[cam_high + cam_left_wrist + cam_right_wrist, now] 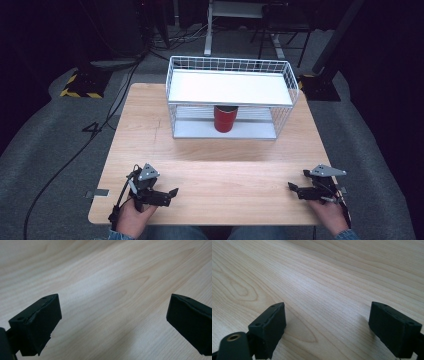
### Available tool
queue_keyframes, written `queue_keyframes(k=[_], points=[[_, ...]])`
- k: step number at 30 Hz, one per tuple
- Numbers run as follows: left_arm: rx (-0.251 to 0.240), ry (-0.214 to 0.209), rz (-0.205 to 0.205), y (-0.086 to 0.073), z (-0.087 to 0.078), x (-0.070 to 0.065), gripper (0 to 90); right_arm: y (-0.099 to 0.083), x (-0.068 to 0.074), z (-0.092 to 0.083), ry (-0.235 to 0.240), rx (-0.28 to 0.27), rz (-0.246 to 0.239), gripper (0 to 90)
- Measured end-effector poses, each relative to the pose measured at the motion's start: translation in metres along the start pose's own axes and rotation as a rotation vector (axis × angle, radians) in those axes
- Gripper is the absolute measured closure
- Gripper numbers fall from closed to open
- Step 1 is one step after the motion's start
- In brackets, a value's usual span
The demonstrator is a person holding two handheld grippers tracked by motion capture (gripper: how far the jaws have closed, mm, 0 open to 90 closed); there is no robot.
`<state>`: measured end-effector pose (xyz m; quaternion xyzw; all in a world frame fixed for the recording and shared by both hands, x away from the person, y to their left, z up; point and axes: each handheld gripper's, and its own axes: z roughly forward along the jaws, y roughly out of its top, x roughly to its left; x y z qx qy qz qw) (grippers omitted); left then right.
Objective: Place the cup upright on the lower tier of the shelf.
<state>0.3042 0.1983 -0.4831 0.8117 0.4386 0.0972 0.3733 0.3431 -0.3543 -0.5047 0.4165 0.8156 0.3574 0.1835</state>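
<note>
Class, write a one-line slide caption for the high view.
Two open grippers, left and right, rest near the table edge; red cup under wire shelf.

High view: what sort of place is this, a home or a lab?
Probably a lab or recording studio: a lone wooden table on grey carpet, black surroundings, floor cables, hazard-striped stand bases, and a staged wire rack.

Light falls from above onto the pale wooden bench (210, 170), which is bright while the room beyond its far edge sinks into near black. The white top shelf of the wire rack (227, 87) glares, almost washed out, and shades the red cylindrical cup (224, 119) beneath. In both gripper views the wood grain is fairly sharp; the black jaws are soft and dark, casting faint shadows beside them.
</note>
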Motion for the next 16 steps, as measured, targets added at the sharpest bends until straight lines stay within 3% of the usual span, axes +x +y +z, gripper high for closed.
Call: queue_keyframes(k=[8, 12, 13, 14, 16], points=[[0.074, 0.029, -0.022, -0.008, 0.010, -0.001, 0.6, 0.000, 0.000, 0.000, 0.000, 0.000, 0.000, 14.6], [0.090, 0.113, 0.003, -0.008, 0.014, -0.004, 4.2, 0.000, 0.000, 0.000, 0.000, 0.000, 0.000, 14.6], [0.090, 0.113, 0.003, -0.008, 0.014, -0.004, 4.8, 0.000, 0.000, 0.000, 0.000, 0.000, 0.000, 14.6], [0.085, 0.157, 0.023, -0.010, 0.016, -0.005, 4.8, 0.000, 0.000, 0.000, 0.000, 0.000, 0.000, 14.6], [0.068, 0.171, 0.020, -0.012, 0.019, -0.006, 0.3, 0.000, 0.000, 0.000, 0.000, 0.000, 0.001, 14.6]])
